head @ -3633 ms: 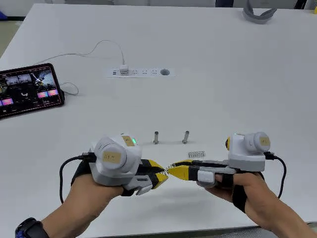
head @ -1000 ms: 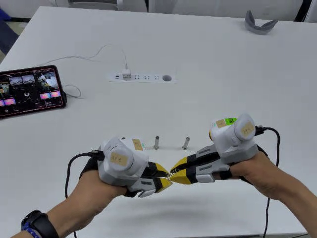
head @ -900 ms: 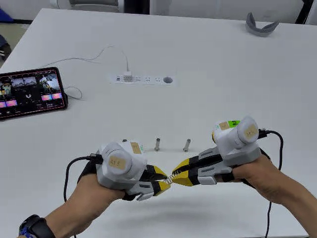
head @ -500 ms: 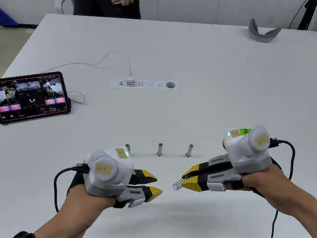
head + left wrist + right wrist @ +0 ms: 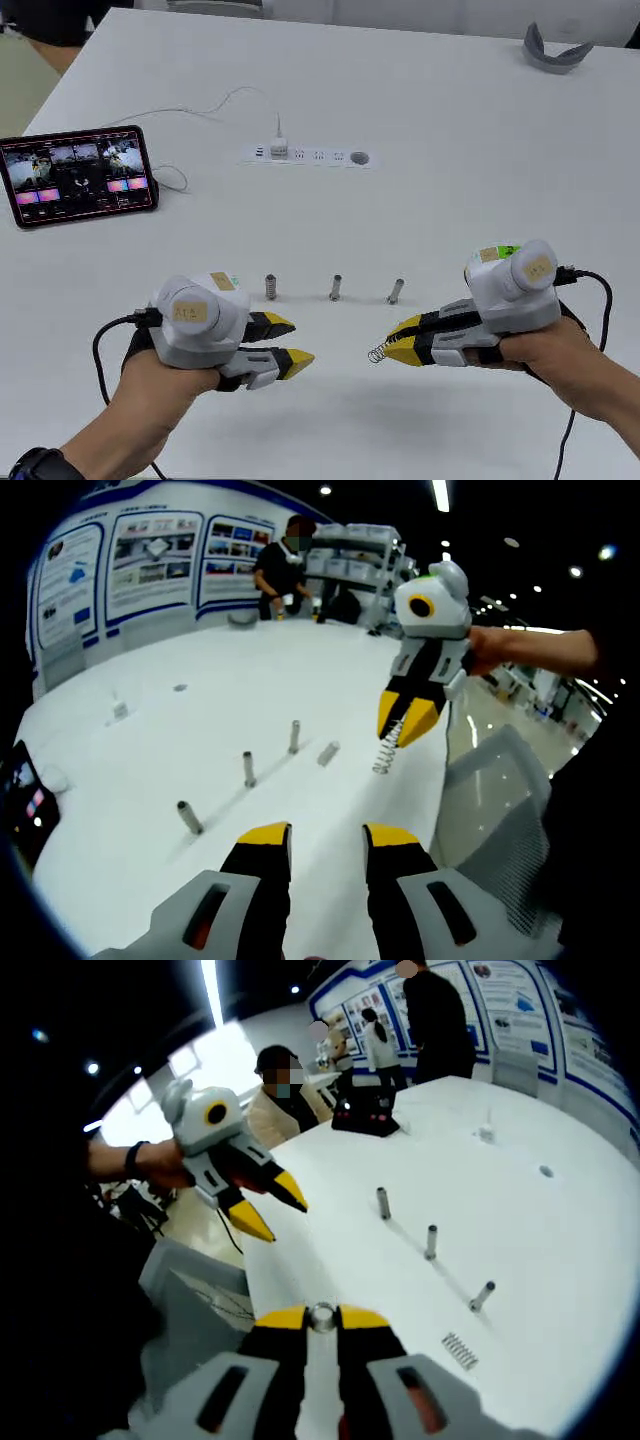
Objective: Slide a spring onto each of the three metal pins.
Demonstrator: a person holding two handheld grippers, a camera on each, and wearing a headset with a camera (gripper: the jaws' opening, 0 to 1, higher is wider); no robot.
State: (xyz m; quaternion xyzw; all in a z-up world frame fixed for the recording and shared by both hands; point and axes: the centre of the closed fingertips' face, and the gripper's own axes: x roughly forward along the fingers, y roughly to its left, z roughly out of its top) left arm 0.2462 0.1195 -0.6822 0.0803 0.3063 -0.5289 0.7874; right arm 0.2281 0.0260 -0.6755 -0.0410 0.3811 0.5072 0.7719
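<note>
Head view: coiled spring, cylindrical pins

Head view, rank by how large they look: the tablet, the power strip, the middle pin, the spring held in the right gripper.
1. tablet
2. power strip, long but thin
3. middle pin and spring: they look about alike, and the spring is nearer the camera, so I won't rank them.

left gripper with jaws apart, right gripper pinching a spring, tips facing, well apart.
</note>
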